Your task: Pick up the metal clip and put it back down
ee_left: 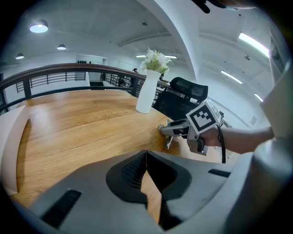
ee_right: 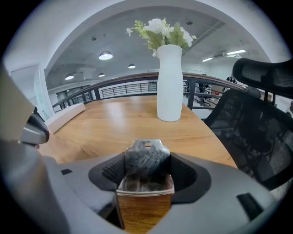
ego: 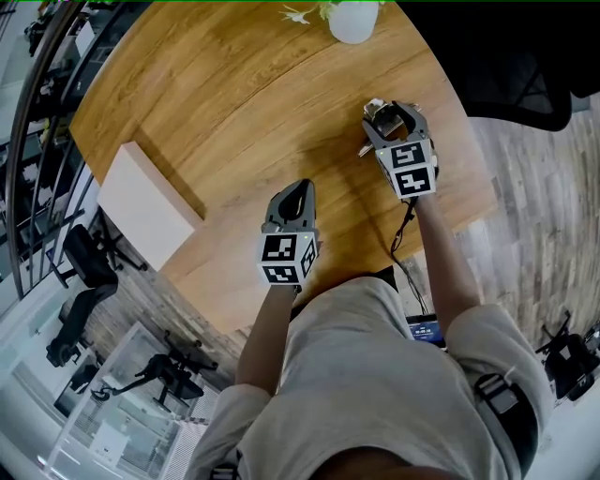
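Left gripper (ego: 296,197): jaws pressed together, empty, well back from vase (ego: 353,21), toward the person. Right gripper (ego: 389,120): nearer vase, jaws pinching metal clip (ee_right: 145,170), whose long axis runs along the jaws toward vase. Metal clip sits over table (ego: 216,84); contact unclear. Set-down looks like the right gripper's job, straight down. No readable writing, only square markers

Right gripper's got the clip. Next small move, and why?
Likely ease the right gripper down until the metal clip rests on the table, then open. Its jaws are shut on the clip, and the left gripper view shows the clip's lower end near the wood; contact is unclear. The left gripper is shut on nothing, off to the side.
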`<action>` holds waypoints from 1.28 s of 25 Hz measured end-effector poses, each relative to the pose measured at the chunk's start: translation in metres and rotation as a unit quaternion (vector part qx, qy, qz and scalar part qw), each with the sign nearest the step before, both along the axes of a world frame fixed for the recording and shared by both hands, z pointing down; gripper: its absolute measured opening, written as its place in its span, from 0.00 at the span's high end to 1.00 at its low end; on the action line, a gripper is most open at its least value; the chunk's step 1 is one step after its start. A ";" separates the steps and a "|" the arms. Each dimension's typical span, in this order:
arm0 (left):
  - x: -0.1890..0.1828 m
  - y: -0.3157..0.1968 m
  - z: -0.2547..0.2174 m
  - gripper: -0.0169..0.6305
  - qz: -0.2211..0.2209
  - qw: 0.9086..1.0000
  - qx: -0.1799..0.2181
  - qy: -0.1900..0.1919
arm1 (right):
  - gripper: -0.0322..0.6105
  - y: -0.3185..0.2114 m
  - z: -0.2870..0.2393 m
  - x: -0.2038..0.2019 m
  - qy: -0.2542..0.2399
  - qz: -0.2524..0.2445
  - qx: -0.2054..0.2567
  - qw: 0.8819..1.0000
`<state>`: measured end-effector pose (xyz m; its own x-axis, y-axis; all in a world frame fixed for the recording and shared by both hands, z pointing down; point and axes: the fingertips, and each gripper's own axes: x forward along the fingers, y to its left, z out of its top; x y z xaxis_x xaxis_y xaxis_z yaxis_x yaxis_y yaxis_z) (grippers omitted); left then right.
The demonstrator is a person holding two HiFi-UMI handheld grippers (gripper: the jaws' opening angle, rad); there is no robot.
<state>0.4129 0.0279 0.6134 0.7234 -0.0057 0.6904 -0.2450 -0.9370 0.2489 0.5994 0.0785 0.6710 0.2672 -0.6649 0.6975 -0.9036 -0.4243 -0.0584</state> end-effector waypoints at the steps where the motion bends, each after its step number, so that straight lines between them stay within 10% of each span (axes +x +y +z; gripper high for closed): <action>1: -0.001 0.002 0.000 0.94 0.001 1.000 -0.002 -0.001 | 0.48 0.000 0.001 0.001 0.005 0.000 -0.004 1.000; 9: -0.010 0.018 -0.006 0.94 0.002 1.000 -0.011 -0.002 | 0.47 0.002 0.003 -0.003 0.059 -0.034 -0.031 0.997; 18: -0.021 0.019 -0.027 0.94 -0.018 0.999 -0.003 0.035 | 0.47 0.029 -0.050 -0.045 -0.025 0.021 0.100 0.994; 19: -0.026 0.021 -0.030 0.94 -0.023 0.999 -0.005 0.037 | 0.49 0.033 -0.056 -0.059 -0.035 0.016 0.110 0.993; 21: -0.036 0.027 -0.036 0.94 -0.031 0.999 -0.010 0.044 | 0.90 0.040 -0.069 -0.087 -0.041 0.013 0.122 0.992; 32: -0.129 0.043 -0.064 0.94 -0.111 0.990 0.005 0.084 | 0.91 0.035 -0.126 -0.237 -0.018 -0.101 0.131 0.986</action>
<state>0.2842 0.0706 0.5492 0.8079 -0.1827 0.5602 -0.4008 -0.8673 0.2952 0.3619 0.1135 0.5445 0.0889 -0.8609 0.5009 -0.9635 -0.2019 -0.1759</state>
